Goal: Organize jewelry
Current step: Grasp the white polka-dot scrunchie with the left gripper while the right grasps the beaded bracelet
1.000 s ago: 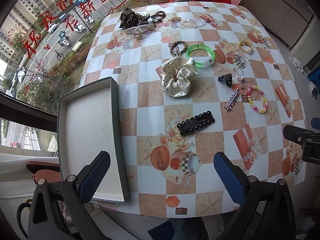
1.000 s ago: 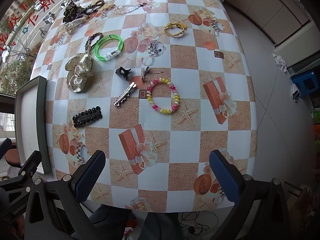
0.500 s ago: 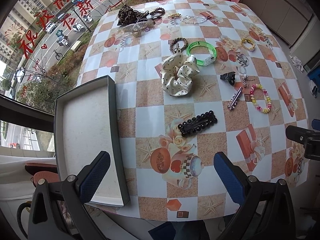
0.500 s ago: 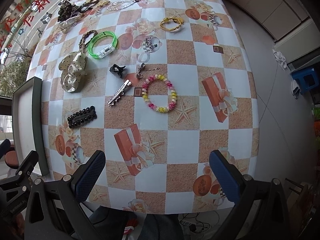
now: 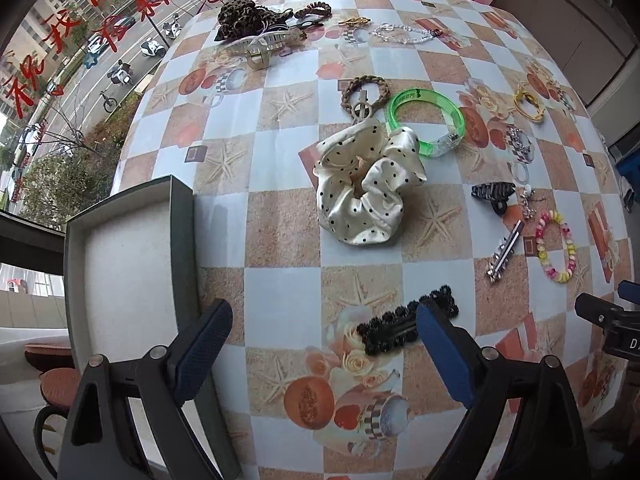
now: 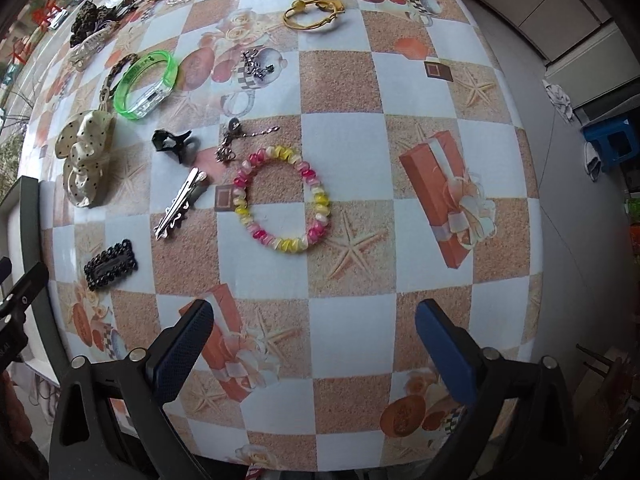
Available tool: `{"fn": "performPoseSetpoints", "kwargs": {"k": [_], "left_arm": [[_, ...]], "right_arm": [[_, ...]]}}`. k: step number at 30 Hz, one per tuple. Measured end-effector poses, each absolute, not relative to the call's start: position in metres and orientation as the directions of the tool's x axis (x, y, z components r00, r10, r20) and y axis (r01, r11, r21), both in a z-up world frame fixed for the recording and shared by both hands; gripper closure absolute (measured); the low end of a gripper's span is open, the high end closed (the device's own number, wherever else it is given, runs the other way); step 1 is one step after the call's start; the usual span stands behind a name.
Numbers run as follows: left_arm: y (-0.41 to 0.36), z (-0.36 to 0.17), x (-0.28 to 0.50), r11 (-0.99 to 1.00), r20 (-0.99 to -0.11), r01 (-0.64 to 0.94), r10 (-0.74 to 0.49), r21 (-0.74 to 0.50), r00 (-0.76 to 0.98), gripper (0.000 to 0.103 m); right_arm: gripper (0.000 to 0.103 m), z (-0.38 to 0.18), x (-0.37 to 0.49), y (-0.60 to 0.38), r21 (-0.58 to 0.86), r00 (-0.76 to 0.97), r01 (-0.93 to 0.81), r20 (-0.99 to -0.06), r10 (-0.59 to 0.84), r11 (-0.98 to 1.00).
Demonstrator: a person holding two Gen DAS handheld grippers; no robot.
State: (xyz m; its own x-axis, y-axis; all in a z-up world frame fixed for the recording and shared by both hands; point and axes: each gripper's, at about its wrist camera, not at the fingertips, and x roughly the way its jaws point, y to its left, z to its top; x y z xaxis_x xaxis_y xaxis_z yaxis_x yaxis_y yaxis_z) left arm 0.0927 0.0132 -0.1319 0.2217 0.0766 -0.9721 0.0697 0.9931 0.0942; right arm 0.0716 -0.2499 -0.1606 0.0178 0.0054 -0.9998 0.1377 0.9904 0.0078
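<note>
The sorting has barely begun: the grey tray (image 5: 182, 240) at the left edge of the left wrist view holds nothing, and every piece lies loose on the checked tablecloth (image 5: 280, 220).

The left gripper (image 5: 324, 328) has its jaws spread wide and has just been closing slightly, with nothing clamped. The black beaded clip (image 5: 394, 330) lies low in the frame by the right-hand finger, its long axis running from lower left to upper right.

The right gripper (image 6: 314, 330), equally wide and likewise just narrowing, is bare. The pink and yellow bracelet (image 6: 285, 200) lies flat at frame centre, above the fingers. The silver clip (image 6: 180, 204) slants up-right to its left.
</note>
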Motion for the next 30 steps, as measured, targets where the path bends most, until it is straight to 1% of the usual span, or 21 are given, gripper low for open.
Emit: {"fn": "performPoseSetpoints", "kwargs": {"k": [4, 6, 11, 15, 17, 19, 20, 21, 22, 23, 24, 25, 26, 27, 30], "left_arm": [[0.014, -0.15, 0.117, 0.994, -0.97, 0.056, 0.077, 0.092, 0.231, 0.007], [0.014, -0.158, 0.128, 0.995, -0.968, 0.048, 0.076, 0.09, 0.239, 0.007], [0.011, -0.176, 0.15, 0.998, -0.967, 0.03, 0.053, 0.062, 0.247, 0.007], [0.005, -0.188, 0.158, 0.998, -0.968, 0.036, 0.049, 0.06, 0.246, 0.007], [0.001, -0.19, 0.16, 0.997, -0.968, 0.044, 0.047, 0.06, 0.247, 0.017], [-0.003, -0.191, 0.16, 0.998, -0.969, 0.054, 0.03, 0.045, 0.246, 0.029], [-0.006, -0.19, 0.16, 0.997, -0.968, 0.061, 0.023, 0.039, 0.249, 0.033], [-0.008, -0.19, 0.159, 0.997, -0.968, 0.073, 0.006, 0.025, 0.25, 0.045], [-0.012, -0.189, 0.158, 0.996, -0.969, 0.09, -0.023, -0.001, 0.247, 0.062], [-0.015, -0.188, 0.158, 0.994, -0.969, 0.105, -0.053, -0.028, 0.242, 0.07], [-0.019, -0.187, 0.159, 0.993, -0.969, 0.114, -0.065, -0.039, 0.237, 0.084], [-0.023, -0.186, 0.158, 0.992, -0.969, 0.118, -0.068, -0.04, 0.236, 0.087], [-0.025, -0.185, 0.158, 0.992, -0.969, 0.121, -0.069, -0.041, 0.237, 0.087], [-0.026, -0.184, 0.158, 0.991, -0.969, 0.123, -0.076, -0.048, 0.237, 0.091], [-0.027, -0.173, 0.153, 0.99, -0.965, 0.121, -0.1, -0.072, 0.242, 0.091]], "right_arm": [[0.013, -0.172, 0.089, -0.264, -0.005, 0.057, 0.176, -0.998, -0.015, 0.984], [0.015, -0.178, 0.096, -0.269, 0.01, 0.068, 0.191, -0.998, -0.003, 0.981], [0.03, -0.198, 0.103, -0.265, -0.005, 0.049, 0.143, -0.999, -0.012, 0.99], [0.033, -0.197, 0.099, -0.257, -0.015, 0.093, 0.113, -0.995, -0.025, 0.993], [0.04, -0.195, 0.099, -0.252, -0.011, 0.099, 0.101, -0.995, -0.021, 0.995], [0.045, -0.193, 0.099, -0.244, -0.004, 0.102, 0.083, -0.995, -0.013, 0.997], [0.049, -0.191, 0.098, -0.24, -0.002, 0.104, 0.077, -0.995, -0.01, 0.997], [0.051, -0.189, 0.097, -0.235, 0.001, 0.104, 0.073, -0.995, -0.006, 0.997], [0.06, -0.188, 0.097, -0.233, -0.001, 0.105, 0.07, -0.994, -0.009, 0.998], [0.073, -0.187, 0.097, -0.23, 0.005, 0.106, 0.069, -0.994, -0.003, 0.998], [0.079, -0.186, 0.097, -0.228, 0.01, 0.103, 0.069, -0.995, 0.003, 0.998], [0.089, -0.186, 0.098, -0.228, 0.016, 0.098, 0.072, -0.995, 0.009, 0.997], [0.093, -0.183, 0.1, -0.23, 0.025, 0.095, 0.076, -0.995, 0.017, 0.997], [0.093, -0.181, 0.102, -0.232, 0.034, 0.095, 0.081, -0.995, 0.026, 0.996], [0.094, -0.179, 0.103, -0.237, 0.055, 0.096, 0.1, -0.994, 0.046, 0.993]]}}
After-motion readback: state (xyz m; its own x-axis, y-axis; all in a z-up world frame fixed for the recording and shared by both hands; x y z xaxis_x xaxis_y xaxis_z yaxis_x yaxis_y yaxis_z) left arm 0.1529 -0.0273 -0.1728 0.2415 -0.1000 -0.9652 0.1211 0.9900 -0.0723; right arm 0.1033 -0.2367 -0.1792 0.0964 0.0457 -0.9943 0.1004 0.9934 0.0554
